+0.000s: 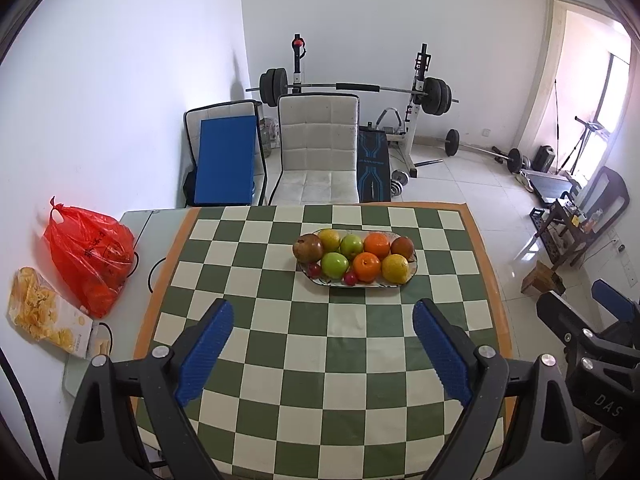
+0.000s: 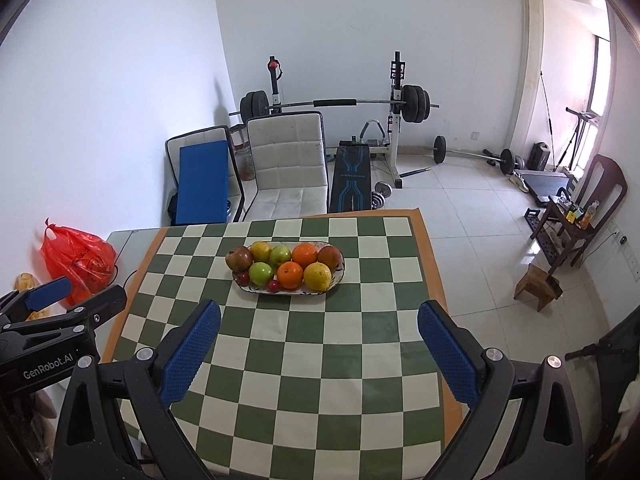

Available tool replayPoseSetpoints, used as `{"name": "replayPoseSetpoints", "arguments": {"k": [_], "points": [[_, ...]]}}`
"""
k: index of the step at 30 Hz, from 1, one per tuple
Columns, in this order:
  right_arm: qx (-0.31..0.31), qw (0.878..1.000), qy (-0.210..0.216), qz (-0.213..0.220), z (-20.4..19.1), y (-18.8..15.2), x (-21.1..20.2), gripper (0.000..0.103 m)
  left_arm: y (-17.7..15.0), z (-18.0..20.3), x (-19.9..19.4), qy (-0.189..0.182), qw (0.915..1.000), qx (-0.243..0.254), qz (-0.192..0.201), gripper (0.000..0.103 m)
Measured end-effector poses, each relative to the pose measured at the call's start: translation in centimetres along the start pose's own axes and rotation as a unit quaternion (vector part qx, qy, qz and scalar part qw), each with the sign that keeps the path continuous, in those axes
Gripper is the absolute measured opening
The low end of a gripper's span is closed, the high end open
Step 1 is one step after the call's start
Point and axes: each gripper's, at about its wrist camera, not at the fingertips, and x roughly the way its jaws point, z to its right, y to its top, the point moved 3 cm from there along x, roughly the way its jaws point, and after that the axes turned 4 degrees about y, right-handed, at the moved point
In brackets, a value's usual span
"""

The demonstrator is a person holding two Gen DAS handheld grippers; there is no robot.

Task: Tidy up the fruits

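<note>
Against the table's left edge, off the checked cloth [image 1: 320, 340], lie a crisp packet [image 1: 48, 312] and a red bag [image 1: 90, 256]; neither looks part of the job.

The left hand-held gripper [image 1: 323, 338] hangs over the near half of the table with its jaws spread wide and nothing between them. The right hand-held gripper [image 2: 319, 340] sits just beside it, equally wide apart and empty, nearer the table's right edge.

The fruit is all on one oval plate [image 1: 394, 286] toward the far edge, roughly mid-width. From the left: a dark red apple [image 1: 307, 248] with two small red fruits [image 1: 314, 269] in front of it, a yellowish fruit [image 1: 330, 240] behind, two green apples [image 1: 335, 265], two oranges [image 1: 367, 267], then a yellow fruit [image 1: 395, 269] at the front and a reddish one [image 1: 402, 248] behind it. They touch each other in two tight rows.

Judging by this, either the sorting is finished or no fruit has been lifted yet; the frames alone do not settle which. If work remains, the next move calls for reaching forward toward the far edge and closing on an outer fruit, such as the dark red apple for the left gripper, since the middle ones are hemmed in. The small red fruits could roll if nudged.
</note>
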Motion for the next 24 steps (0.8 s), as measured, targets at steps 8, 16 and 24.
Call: {"name": "replayPoseSetpoints", "arguments": {"k": [8, 16, 24], "points": [[0.000, 1.000, -0.007, -0.007, 0.6, 1.4, 5.0, 0.101, 0.8, 0.4, 3.5, 0.004, 0.9999, 0.002, -0.013, 0.100], [0.001, 1.000, -0.018, -0.021, 1.1, 2.4, 9.6, 0.101, 1.6, 0.2, 6.0, 0.016, 0.9996, 0.004, -0.024, 0.100], [-0.001, 0.999, -0.022, -0.035, 1.3, 2.5, 12.2, 0.101, 2.2, -0.2, 7.2, 0.020, 0.9993, 0.004, -0.032, 0.100]]}}
